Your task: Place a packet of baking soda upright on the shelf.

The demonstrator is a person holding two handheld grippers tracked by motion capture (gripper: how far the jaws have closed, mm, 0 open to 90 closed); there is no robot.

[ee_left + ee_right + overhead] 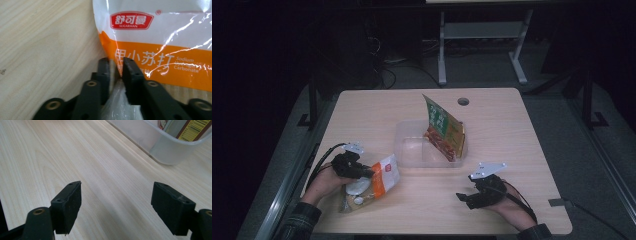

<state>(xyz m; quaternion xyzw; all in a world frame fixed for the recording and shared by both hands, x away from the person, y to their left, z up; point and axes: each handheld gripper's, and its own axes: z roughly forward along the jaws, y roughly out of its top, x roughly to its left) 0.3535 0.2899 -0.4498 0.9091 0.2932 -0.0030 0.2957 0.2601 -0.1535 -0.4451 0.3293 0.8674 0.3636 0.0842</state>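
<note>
A white and orange baking soda bag [381, 179] lies on the wooden table [512, 145] at the front left. My left gripper [366, 173] is at the bag's left edge. In the left gripper view the two jaws of the left gripper [116, 67] stand close together, with the edge of the bag [155, 37] pinched between them. My right gripper [463, 197] rests low over the table at the front right. In its own view the right gripper [116, 202] is open, with bare wood between the jaws.
A clear plastic container [412, 150] sits mid-table, and a green and red snack bag [442, 127] stands tilted in its right end. In the right gripper view the container's corner [172, 150] is ahead on the right. A round cable hole [463, 101] is near the table's far edge.
</note>
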